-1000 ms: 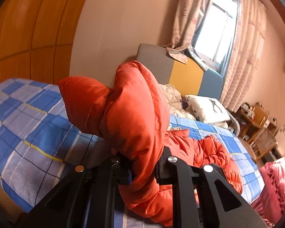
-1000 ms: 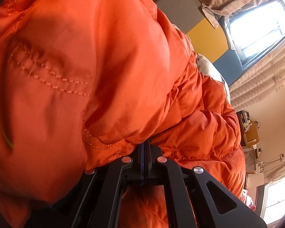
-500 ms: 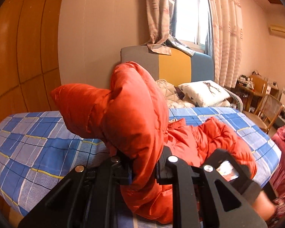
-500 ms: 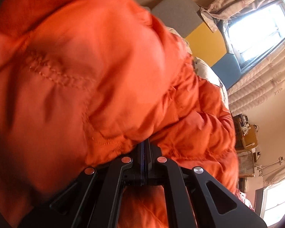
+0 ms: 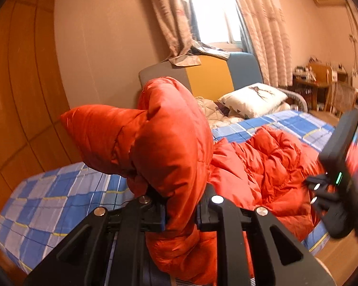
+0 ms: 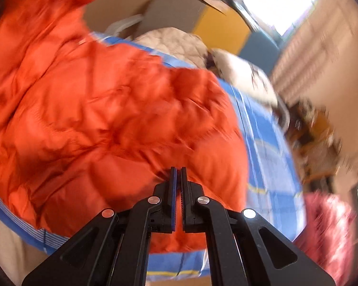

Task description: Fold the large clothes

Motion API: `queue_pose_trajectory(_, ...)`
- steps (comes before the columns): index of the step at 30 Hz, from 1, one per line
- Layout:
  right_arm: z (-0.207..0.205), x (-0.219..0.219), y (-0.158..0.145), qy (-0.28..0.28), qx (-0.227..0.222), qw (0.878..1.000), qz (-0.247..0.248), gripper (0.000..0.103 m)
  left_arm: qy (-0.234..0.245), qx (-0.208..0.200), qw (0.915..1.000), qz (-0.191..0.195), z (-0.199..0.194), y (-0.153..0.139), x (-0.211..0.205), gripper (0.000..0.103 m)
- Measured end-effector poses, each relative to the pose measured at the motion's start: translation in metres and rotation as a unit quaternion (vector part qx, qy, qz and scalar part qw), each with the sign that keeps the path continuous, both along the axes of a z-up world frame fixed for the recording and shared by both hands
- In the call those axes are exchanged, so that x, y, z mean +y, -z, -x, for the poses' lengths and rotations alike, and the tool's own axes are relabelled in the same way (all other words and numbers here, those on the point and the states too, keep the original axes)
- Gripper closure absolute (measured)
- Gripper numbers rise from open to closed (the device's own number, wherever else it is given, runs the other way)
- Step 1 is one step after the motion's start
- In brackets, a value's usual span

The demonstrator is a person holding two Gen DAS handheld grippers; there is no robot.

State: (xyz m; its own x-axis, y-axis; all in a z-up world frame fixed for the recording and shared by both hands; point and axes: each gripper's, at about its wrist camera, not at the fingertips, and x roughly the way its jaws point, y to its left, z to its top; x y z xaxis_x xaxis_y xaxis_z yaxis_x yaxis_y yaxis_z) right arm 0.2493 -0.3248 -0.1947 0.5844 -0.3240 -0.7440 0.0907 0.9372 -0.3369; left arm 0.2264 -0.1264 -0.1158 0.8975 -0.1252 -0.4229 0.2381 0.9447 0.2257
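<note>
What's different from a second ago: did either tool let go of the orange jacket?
The right tool has pulled back: jacket fabric that was bunched right over its tips a second ago now lies beyond them on the blue checked bedspread, and its closed jaws look empty, though blur leaves that uncertain. It now shows at the right edge of the left view. The left tool still clamps the orange jacket.

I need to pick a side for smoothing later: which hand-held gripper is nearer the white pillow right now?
Right. The right hand-held gripper is out over the orange jacket, toward the white pillow; the left hand-held gripper grips the jacket at the bed's near edge.
</note>
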Motion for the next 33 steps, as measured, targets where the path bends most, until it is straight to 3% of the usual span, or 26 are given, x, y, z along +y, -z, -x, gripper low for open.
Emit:
queue_pose_trajectory(2, 0.001, -0.021, -0.002, 0.021, 0.005, 0.999, -0.035, 0.102, 0.01, -0.006, 0.9997, -0.022, 0.005, 0.006, -0.012, 0.087)
queue_pose_trajectory(6, 0.008, -0.04, -0.009, 0.04, 0.005, 0.998, -0.053, 0.102, 0.032, -0.014, 0.9969, -0.07, 0.014, 0.021, -0.038, 0.086)
queue_pose_trajectory(13, 0.012, -0.069, -0.034, 0.063, -0.015, 0.99, -0.123, 0.102, 0.071, -0.015, 0.9907, -0.115, 0.029, 0.047, -0.062, 0.085)
queue_pose_trajectory(23, 0.027, -0.081, -0.036, 0.046, -0.028, 0.981, -0.188, 0.102, 0.103, -0.034, 0.9751, -0.193, 0.062, 0.09, -0.094, 0.085)
queue_pose_trajectory(30, 0.032, -0.086, -0.047, -0.012, -0.04, 0.95, -0.309, 0.102, 0.102, -0.048, 0.9665, -0.23, 0.081, 0.101, -0.101, 0.085)
queue_pose_trajectory(32, 0.031, -0.085, -0.049, -0.023, -0.038, 0.941, -0.334, 0.073, 0.102, -0.05, 0.9649, -0.237, 0.086, 0.101, -0.102, 0.085)
queue_pose_trajectory(33, 0.031, -0.084, -0.052, -0.024, -0.047, 0.939, -0.34, 0.039, 0.102, -0.052, 0.9638, -0.241, 0.089, 0.102, -0.102, 0.085)
